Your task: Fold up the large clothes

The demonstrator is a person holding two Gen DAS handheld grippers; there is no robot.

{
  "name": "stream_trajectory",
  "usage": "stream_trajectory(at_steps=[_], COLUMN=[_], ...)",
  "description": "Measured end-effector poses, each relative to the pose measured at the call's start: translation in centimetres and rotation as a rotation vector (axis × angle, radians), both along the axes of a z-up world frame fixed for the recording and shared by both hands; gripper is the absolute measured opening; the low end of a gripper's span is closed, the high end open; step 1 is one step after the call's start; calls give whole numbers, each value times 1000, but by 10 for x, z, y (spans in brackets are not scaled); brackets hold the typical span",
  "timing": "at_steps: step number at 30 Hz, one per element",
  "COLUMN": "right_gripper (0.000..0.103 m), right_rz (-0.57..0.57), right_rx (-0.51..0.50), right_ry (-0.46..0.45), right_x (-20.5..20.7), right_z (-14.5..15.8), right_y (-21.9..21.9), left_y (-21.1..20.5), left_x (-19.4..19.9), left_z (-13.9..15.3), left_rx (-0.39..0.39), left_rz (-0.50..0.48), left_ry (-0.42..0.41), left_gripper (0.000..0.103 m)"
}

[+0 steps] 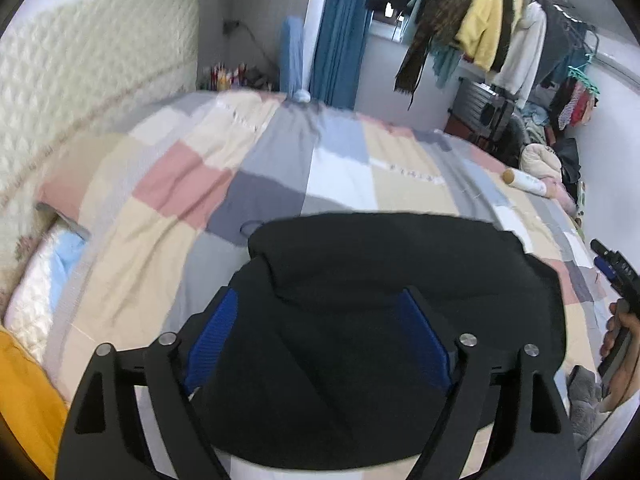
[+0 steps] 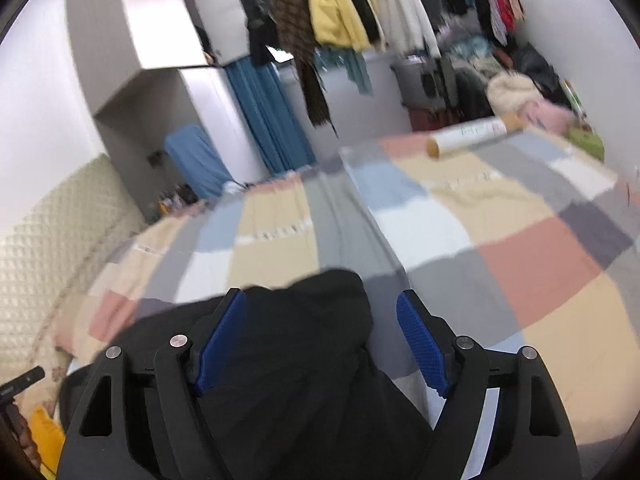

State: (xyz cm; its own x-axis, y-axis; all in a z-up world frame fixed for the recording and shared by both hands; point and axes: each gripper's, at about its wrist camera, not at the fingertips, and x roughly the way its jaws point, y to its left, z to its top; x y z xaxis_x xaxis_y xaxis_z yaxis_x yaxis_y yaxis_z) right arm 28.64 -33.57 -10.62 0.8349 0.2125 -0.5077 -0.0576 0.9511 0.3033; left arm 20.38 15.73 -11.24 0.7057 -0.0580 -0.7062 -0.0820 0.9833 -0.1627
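A large black garment [image 1: 380, 280] lies bunched on the checked bedspread [image 1: 248, 176] near the bed's front. My left gripper [image 1: 320, 300] hovers over the garment with its blue pads [image 1: 212, 332] wide apart and nothing between them. My right gripper [image 2: 322, 304] is open too, above the garment's right part [image 2: 312, 344], with its blue pads [image 2: 424, 352] spread and empty. In the left wrist view the right gripper shows at the far right edge [image 1: 612, 268], held by a hand.
A white roll [image 1: 526, 181] lies at the bed's far right edge, also in the right wrist view [image 2: 472, 134]. Hanging clothes [image 1: 480, 12] and piled laundry stand beyond the bed. A padded headboard [image 1: 80, 72] is at left. A yellow cloth [image 1: 24, 396] lies at lower left.
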Motion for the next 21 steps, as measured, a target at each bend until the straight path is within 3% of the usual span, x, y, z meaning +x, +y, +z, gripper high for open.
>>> stream_trajectory(at_steps=[3, 6, 11, 15, 21], right_gripper=[78, 83, 86, 102, 103], right_rz=[42, 84, 174, 224, 285], right_rx=[-13, -26, -41, -46, -55], right_ry=[-69, -140, -256, -337, -400], right_x=[-29, -60, -116, -157, -202], right_z=[44, 86, 139, 162, 159], right_y=[7, 15, 34, 49, 69], left_y=[-18, -33, -55, -71, -89], left_x=[-23, -46, -85, -118, -171], left_z=[39, 73, 117, 144, 163], left_rx=[10, 25, 55, 83, 66], left_rz=[-16, -33, -65, -83, -105], left_ry=[-67, -132, -214, -265, -362], left_gripper=[89, 103, 103, 103, 103])
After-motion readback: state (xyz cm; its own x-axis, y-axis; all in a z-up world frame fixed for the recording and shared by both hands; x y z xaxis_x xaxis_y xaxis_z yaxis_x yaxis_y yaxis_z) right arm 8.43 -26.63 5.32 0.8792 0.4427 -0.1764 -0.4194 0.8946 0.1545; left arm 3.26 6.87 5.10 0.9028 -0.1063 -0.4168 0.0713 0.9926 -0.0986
